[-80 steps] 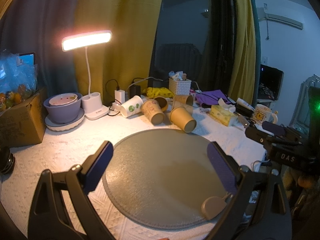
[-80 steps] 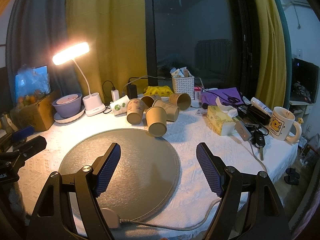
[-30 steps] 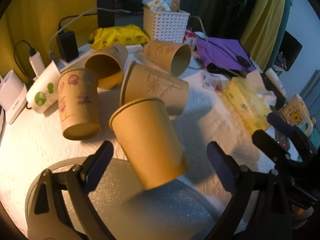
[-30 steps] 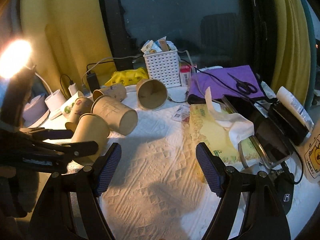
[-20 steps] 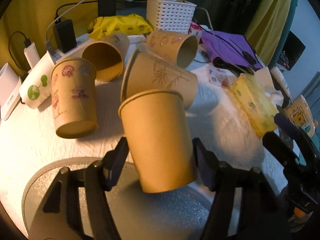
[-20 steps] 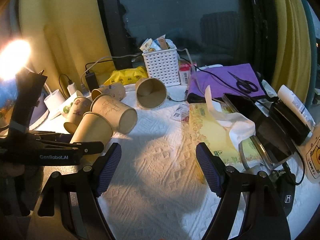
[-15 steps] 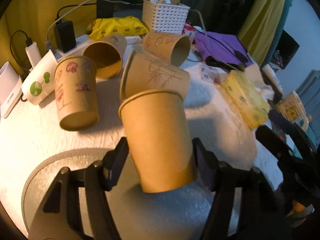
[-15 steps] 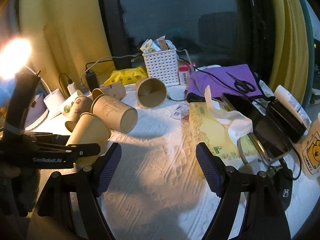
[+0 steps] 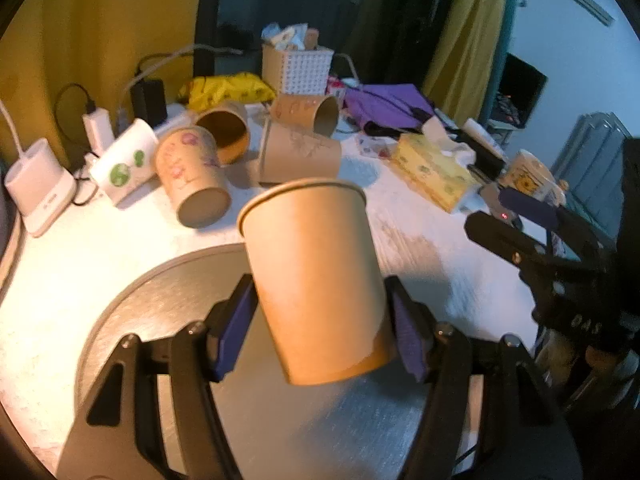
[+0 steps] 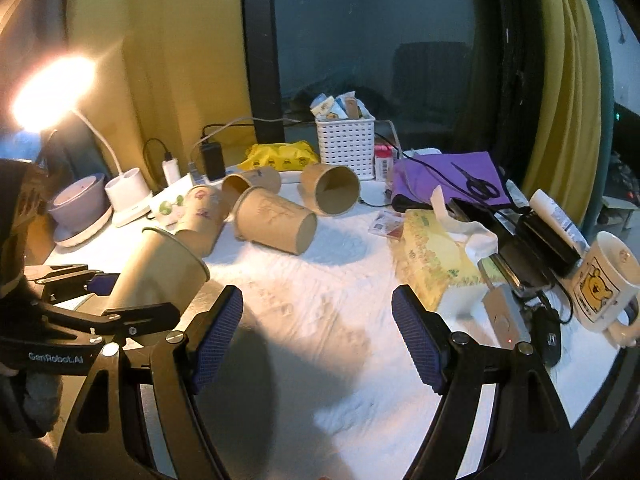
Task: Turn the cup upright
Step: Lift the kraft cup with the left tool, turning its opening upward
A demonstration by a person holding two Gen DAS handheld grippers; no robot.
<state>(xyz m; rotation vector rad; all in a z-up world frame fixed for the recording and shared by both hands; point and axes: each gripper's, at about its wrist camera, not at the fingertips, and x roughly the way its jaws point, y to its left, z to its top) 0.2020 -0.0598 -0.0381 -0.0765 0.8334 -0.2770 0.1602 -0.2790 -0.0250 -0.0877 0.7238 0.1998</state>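
Observation:
My left gripper (image 9: 320, 332) is shut on a plain brown paper cup (image 9: 316, 280), held above the round grey mat (image 9: 160, 304) with its rim up and tilted away. The same cup (image 10: 160, 272) shows in the right wrist view at the left, clamped by the left gripper (image 10: 100, 300). My right gripper (image 10: 316, 340) is open and empty over the white tablecloth (image 10: 320, 280). Several other paper cups lie on their sides behind: one with flowers (image 9: 192, 176), one with a line drawing (image 9: 300, 156), and others (image 9: 308, 112).
A white mug with green dots (image 9: 124, 164) lies by a lamp base (image 9: 36, 184). A white basket (image 9: 298, 64), yellow bag (image 9: 228, 84), purple cloth (image 9: 384, 104), tissue box (image 10: 436, 256), bear mug (image 10: 600, 284), keys and chargers crowd the back and right.
My left gripper closed on the brown cup, lifted it off the table and pulled it back over the mat, turning it rim-up. The right gripper stayed open and drew back slightly.

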